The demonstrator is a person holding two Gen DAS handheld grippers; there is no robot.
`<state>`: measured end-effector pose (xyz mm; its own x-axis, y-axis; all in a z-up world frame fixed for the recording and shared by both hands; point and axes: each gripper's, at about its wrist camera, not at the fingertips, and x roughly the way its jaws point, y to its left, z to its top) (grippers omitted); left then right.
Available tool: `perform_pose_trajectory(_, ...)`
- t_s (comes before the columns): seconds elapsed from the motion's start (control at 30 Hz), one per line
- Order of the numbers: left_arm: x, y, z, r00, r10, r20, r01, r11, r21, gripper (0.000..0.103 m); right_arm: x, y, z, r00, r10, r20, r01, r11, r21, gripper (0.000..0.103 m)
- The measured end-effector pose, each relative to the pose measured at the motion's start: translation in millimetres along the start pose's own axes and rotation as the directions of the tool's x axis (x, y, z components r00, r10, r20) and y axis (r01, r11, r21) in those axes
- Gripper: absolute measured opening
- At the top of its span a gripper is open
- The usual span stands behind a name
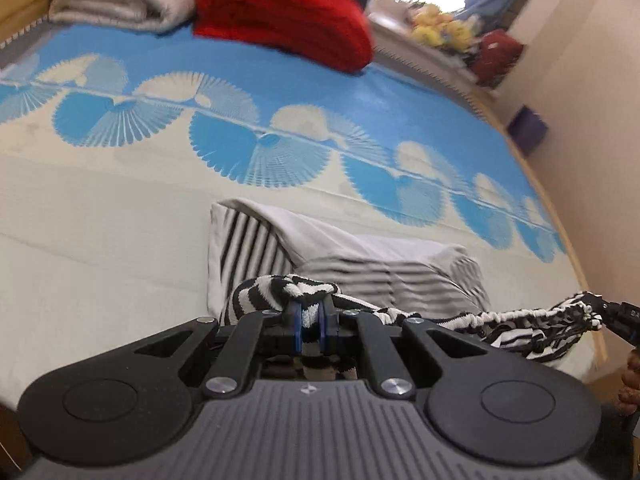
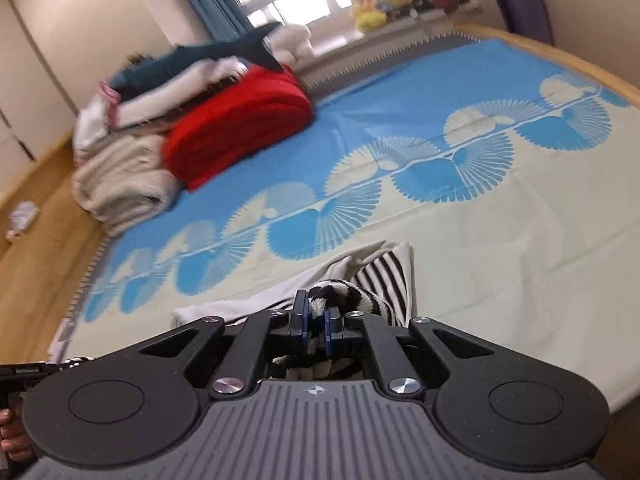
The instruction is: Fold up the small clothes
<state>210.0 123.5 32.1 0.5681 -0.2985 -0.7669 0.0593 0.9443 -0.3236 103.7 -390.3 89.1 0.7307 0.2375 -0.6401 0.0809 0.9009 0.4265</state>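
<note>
Your left gripper [image 1: 310,316] and right gripper [image 2: 316,320] each pinched an end of the zebra-striped garment [image 1: 460,318], stretched between them above the folded striped shirt [image 1: 360,256] on the bed [image 1: 120,240]. You needed even tension and level ends before lowering. The small lettering on the gripper bodies was unreadable.

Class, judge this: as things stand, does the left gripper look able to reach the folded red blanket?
Probably not yet. The left gripper is shut on the striped garment, which the right gripper also pinches. The red blanket lies far across the bed.
</note>
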Motion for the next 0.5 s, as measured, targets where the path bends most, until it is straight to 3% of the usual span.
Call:
perform_pose_trajectory(0.1,59,7,39,0.997,0.042,-0.061,-0.042,0.999,0.005,0.009,70,0,30,0.997,-0.039,-0.065,0.039,0.999,-0.002,0.007)
perform_pose_trajectory(0.17,94,22,57,0.994,0.038,-0.099,-0.044,0.997,-0.059,0.016,112,-2,43,0.991,-0.081,-0.106,0.083,0.996,0.015,0.007)
perform_pose_trajectory(0.23,110,42,64,0.996,0.02,-0.084,-0.034,0.985,-0.169,0.019,147,-8,52,0.985,-0.111,-0.133,0.119,0.991,0.055,0.017)
perform_pose_trajectory(0.33,111,56,65,0.997,-0.002,-0.073,-0.015,0.97,-0.241,0.03,166,-16,50,0.985,-0.152,-0.078,0.157,0.986,0.055,0.03)
perform_pose_trajectory(0.43,105,47,68,0.999,-0.031,-0.042,0.024,0.986,-0.168,0.035,168,-23,45,0.982,-0.175,-0.071,0.179,0.982,0.057,0.036)
perform_pose_trajectory(0.5,107,36,64,0.997,-0.056,-0.05,0.052,0.995,-0.09,0.041,164,-18,47,0.993,-0.117,-0.034,0.118,0.993,0.027,0.036)
